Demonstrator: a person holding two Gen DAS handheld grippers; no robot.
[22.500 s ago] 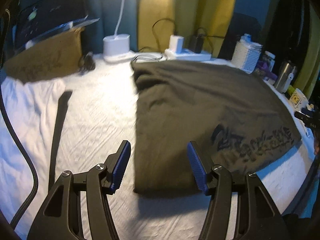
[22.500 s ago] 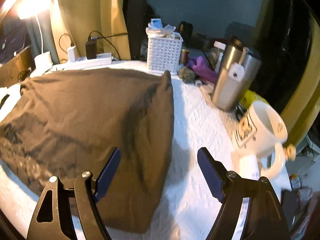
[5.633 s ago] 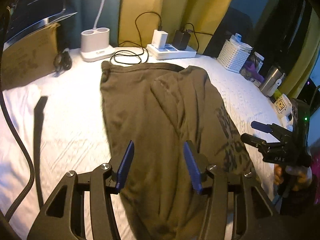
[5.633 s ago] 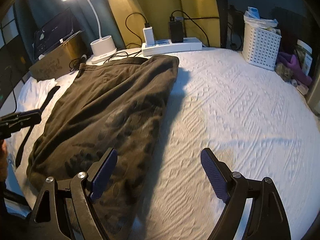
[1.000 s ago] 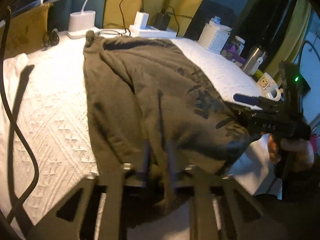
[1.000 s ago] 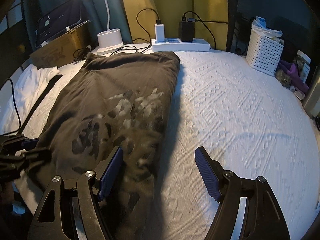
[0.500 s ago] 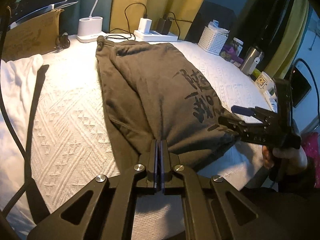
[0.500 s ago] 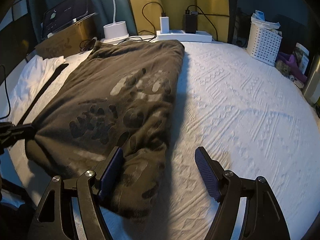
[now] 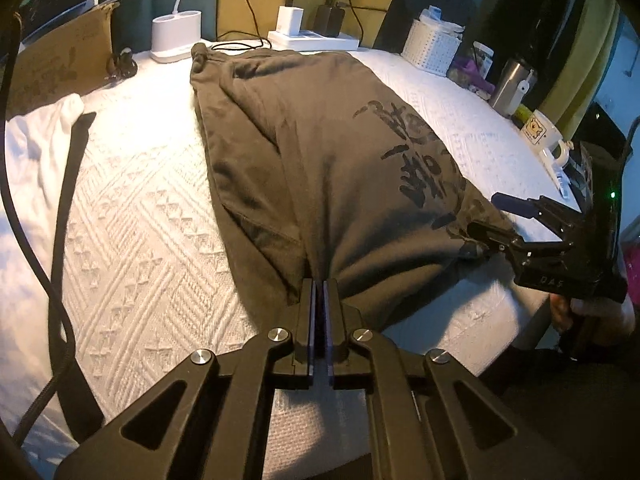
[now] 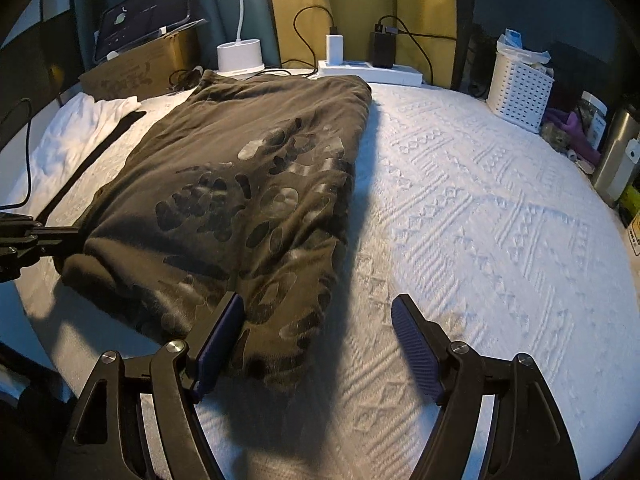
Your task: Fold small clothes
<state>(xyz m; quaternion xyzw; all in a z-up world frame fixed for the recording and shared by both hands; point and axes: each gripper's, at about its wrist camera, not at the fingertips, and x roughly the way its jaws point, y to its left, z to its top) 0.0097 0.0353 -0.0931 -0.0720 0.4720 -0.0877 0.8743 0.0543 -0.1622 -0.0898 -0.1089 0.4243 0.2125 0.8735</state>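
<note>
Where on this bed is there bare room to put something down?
The white textured bedspread is bare between the folded olive-brown garment and the white perforated basket. A narrower strip lies left of the garment. The far edge is crowded with chargers.

Bare bedspread (image 10: 480,220) lies open right of the shirt (image 10: 248,184); basket (image 10: 520,92), tumbler (image 10: 616,160) and chargers (image 10: 372,68) crowd its edges.

Home bedroom: white quilted bedspread (image 10: 480,220) fills frame; lamp base (image 10: 239,58), power strip (image 10: 370,72) with chargers, yellow curtains (image 10: 360,0) along top; white basket (image 10: 520,84) upper right.
</note>
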